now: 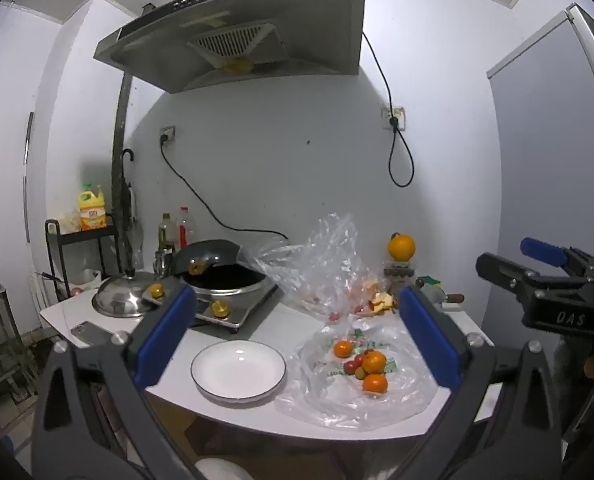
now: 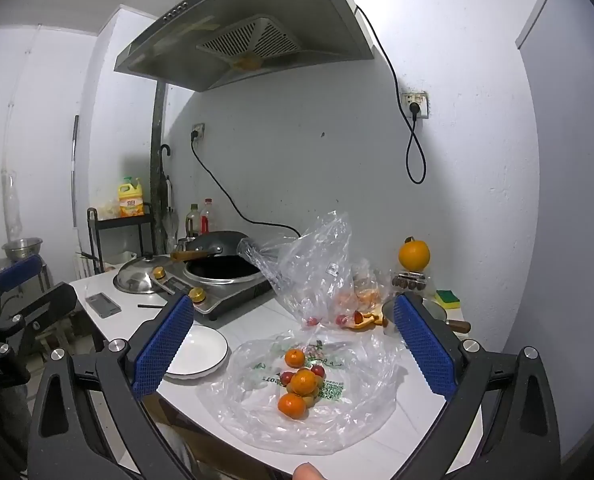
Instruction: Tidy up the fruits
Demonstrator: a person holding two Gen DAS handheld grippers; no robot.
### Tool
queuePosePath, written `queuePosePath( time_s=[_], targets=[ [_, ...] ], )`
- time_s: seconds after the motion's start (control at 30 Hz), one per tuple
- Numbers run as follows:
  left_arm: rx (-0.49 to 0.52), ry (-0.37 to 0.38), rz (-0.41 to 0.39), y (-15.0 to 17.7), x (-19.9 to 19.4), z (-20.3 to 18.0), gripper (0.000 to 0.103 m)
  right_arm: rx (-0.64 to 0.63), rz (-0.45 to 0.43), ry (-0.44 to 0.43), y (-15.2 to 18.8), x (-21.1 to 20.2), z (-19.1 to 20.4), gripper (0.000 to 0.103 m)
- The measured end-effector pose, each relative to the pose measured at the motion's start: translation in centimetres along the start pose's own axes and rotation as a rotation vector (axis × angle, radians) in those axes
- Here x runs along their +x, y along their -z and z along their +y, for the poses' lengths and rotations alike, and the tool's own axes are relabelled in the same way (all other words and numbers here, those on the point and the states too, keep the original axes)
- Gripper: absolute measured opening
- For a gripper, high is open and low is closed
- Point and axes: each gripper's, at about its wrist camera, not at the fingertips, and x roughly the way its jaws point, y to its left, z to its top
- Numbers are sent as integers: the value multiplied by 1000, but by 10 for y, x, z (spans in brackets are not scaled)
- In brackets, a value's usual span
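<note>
A small heap of fruit (image 1: pixel 367 364) lies on a flat clear plastic bag (image 1: pixel 361 400) on the white table: three small oranges and a few red and yellowish cherry tomatoes. The heap shows in the right wrist view too (image 2: pixel 301 384). An empty white plate (image 1: pixel 239 372) with a dark rim sits left of the bag; it also shows in the right wrist view (image 2: pixel 201 352). My left gripper (image 1: pixel 297 340) is open and empty, held above the table's front edge. My right gripper (image 2: pixel 297 352) is open and empty, above the bag.
An induction cooker with a black wok (image 1: pixel 225 276) stands at the back left, with a steel lid (image 1: pixel 123 300) beside it. A crumpled clear bag (image 1: pixel 321 264) holds more fruit behind the heap. A large orange (image 1: pixel 401 247) sits on a jar at the back right. A phone (image 2: pixel 103 304) lies at the left.
</note>
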Motion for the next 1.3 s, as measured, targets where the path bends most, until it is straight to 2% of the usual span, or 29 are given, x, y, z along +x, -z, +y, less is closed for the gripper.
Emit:
queuePosePath(
  time_s=[1.3],
  targets=[
    [-12, -33, 16, 7, 5, 1, 102, -5, 15, -11, 1, 0, 4, 102]
  ],
)
